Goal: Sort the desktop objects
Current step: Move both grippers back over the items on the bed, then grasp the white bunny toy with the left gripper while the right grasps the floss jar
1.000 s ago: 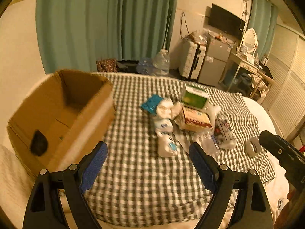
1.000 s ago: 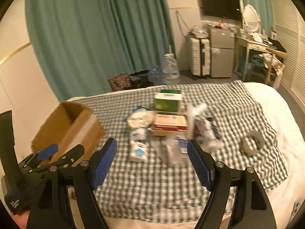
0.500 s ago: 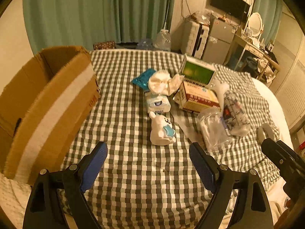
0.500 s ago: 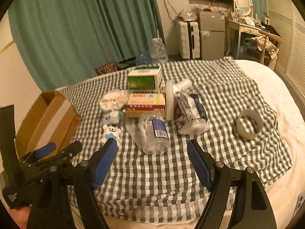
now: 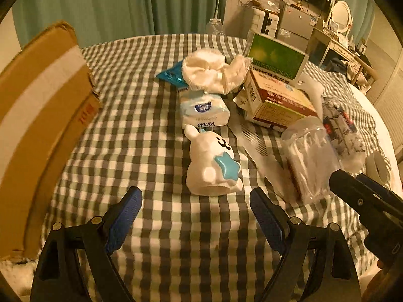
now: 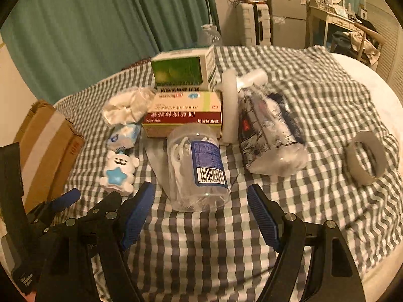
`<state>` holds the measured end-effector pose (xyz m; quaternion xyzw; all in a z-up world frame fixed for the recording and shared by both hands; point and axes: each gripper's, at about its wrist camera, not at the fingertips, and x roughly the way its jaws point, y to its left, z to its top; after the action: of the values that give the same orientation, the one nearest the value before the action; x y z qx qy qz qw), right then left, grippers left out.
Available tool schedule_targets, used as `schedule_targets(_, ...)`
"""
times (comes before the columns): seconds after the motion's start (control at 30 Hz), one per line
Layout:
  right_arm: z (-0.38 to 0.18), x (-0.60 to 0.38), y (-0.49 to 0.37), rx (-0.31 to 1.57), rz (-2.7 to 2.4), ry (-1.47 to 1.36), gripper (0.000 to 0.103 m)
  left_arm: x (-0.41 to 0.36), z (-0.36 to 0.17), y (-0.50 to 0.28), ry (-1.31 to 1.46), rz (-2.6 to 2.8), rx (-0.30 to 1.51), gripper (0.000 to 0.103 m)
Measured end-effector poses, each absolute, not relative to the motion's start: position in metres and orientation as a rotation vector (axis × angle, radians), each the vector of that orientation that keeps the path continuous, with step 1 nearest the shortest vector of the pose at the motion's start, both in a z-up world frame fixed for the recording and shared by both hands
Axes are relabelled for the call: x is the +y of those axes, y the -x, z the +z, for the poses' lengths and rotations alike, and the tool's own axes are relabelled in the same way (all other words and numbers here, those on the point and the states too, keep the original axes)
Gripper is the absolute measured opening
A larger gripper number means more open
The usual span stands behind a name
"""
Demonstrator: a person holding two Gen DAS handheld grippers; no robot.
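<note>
Evidently the approach step is in hand: left gripper (image 5: 196, 207) stands open and empty just short of the white bear figurine (image 5: 212, 162). Right gripper (image 6: 200, 207), also open and empty, faces the clear plastic jar (image 6: 197, 167) lying on the checked cloth (image 6: 314, 201). Next move calls for closing on one item and carrying it to the cardboard box (image 5: 37, 115).

The cloth (image 5: 156, 136) is a grey-and-white check. On it, a white bear figurine (image 5: 211, 166) bears a light blue star and a black drawn face. The tissue pack (image 5: 204, 108) is white and pale blue with a dark blue round mark. A teal packet (image 5: 170, 75) lies by a crumpled white wrapper (image 5: 214, 70). One box (image 6: 183, 71) has a green front and white sides; another box (image 6: 183, 112) is cream with a dark red band. The clear jar (image 6: 196, 168) carries a blue label with a white barcode patch. The tape roll (image 6: 366, 161) is grey. The cardboard box (image 5: 37, 115) is brown with a pale tape stripe. The curtain (image 6: 100, 25) is teal. Both grippers are black, with blue pads (image 5: 126, 216)
</note>
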<state>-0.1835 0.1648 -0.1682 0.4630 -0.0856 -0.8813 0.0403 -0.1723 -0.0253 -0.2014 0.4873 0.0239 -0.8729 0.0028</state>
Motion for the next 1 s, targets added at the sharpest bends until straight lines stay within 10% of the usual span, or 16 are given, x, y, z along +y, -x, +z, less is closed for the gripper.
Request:
schedule_targets(0.6,-0.211,0.159,0.222,-0.271,-2.636,-1.473,0.076,-0.024,-0.237,0.196,-1.453,-2.784,0.047,0.090)
schedule_targets(0.77,-0.209,0.157,0.219,-0.262,-2.630,-1.452,0.066,-0.019,-0.235,0.184,-1.423,-2.834,0.017,0.057)
schedule_targets(1.0,-0.207,0.148,0.215,-0.237,-2.624,-1.436,0.062,-0.017,-0.230,0.185,-1.454,-2.811,0.032,0.054)
